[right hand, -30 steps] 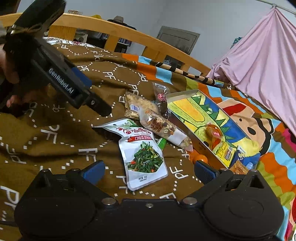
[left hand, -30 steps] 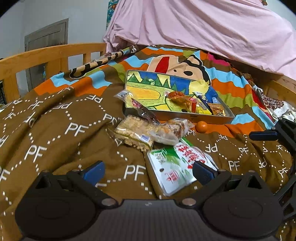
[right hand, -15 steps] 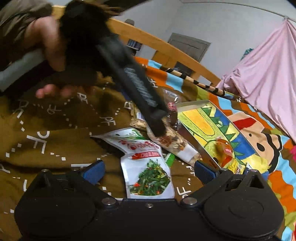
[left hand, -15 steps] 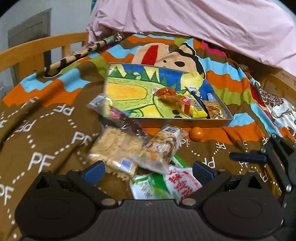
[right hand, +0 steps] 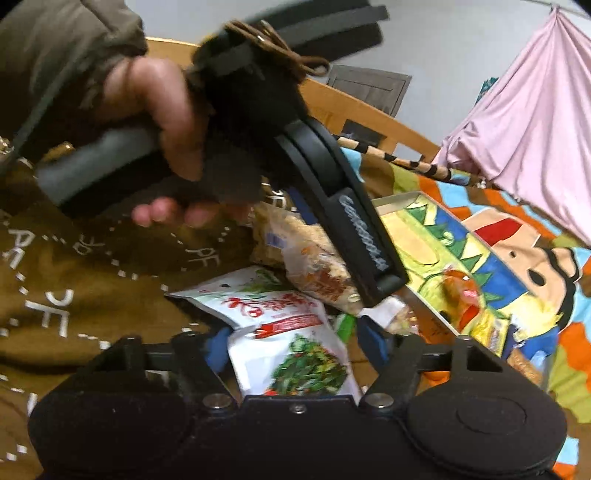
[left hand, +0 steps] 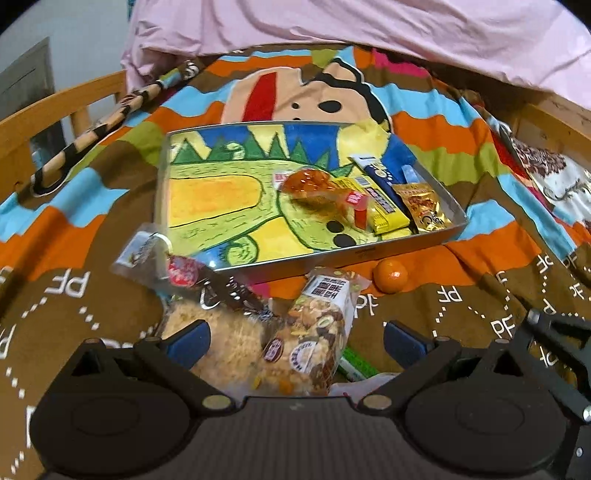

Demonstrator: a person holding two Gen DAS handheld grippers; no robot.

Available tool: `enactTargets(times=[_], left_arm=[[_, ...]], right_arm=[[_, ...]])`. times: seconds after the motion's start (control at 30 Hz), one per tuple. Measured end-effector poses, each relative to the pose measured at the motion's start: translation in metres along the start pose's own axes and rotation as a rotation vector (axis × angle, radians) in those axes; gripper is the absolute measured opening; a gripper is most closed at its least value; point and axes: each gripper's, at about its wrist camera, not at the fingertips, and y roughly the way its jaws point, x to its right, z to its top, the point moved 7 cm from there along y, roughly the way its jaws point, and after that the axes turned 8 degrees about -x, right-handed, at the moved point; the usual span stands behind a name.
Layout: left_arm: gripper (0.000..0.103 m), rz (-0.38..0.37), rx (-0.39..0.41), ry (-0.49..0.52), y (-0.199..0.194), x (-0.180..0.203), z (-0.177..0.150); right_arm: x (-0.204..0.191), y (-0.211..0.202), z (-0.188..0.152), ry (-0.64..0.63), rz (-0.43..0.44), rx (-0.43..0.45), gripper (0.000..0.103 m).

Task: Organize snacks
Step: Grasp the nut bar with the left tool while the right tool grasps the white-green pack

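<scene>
A metal tray with a dinosaur picture lies on the bed and holds several snacks at its right end, among them an orange jelly pack and a yellow bar. My left gripper is open, its fingers on either side of a nut mix bag and a rice cracker pack. My right gripper is open around a white vegetable snack pouch; the left gripper crosses that view just above the nut mix bag. The tray also shows in the right wrist view.
A small orange ball lies in front of the tray. A clear candy bag leans on the tray's near left corner. A wooden bed rail runs at the left; pink cloth hangs behind.
My left gripper has moved forward over the pile until the nut mix bag and cracker pack lie between its fingers. My right gripper has closed in on the white pouch and its fingers have narrowed.
</scene>
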Motion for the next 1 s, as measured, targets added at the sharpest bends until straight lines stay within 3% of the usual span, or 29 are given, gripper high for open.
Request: enactTargets(times=[0.13, 0.2, 0.3, 0.5, 0.67, 0.83, 1.0], left_arm=[[0.083, -0.004, -0.053, 0.037, 0.011, 0.006, 0.000], [0.067, 0.036, -0.097, 0.057, 0.018, 0.009, -0.003], [0.060, 0.065, -0.106, 0.074, 0.019, 0.012, -0.004], [0.051, 0.070, -0.133, 0.006, 0.012, 0.012, -0.007], [0.046, 0.062, -0.160, -0.061, 0.003, 0.011, -0.018], [0.043, 0.041, -0.176, -0.071, -0.006, 0.012, -0.033], [0.043, 0.016, -0.175, -0.093, -0.006, 0.012, -0.038]], right_arm=[[-0.008, 0.000, 0.000, -0.038, 0.019, -0.004, 0.043], [-0.009, -0.002, 0.000, -0.041, 0.022, -0.006, 0.042], [-0.007, -0.006, 0.002, -0.040, 0.020, -0.007, 0.038], [-0.014, -0.013, -0.003, -0.122, -0.011, -0.033, 0.033], [-0.011, -0.025, -0.009, -0.164, -0.035, -0.061, 0.023], [0.006, -0.046, -0.015, -0.087, -0.044, -0.110, 0.014], [0.030, -0.057, -0.019, 0.072, -0.003, -0.149, 0.015]])
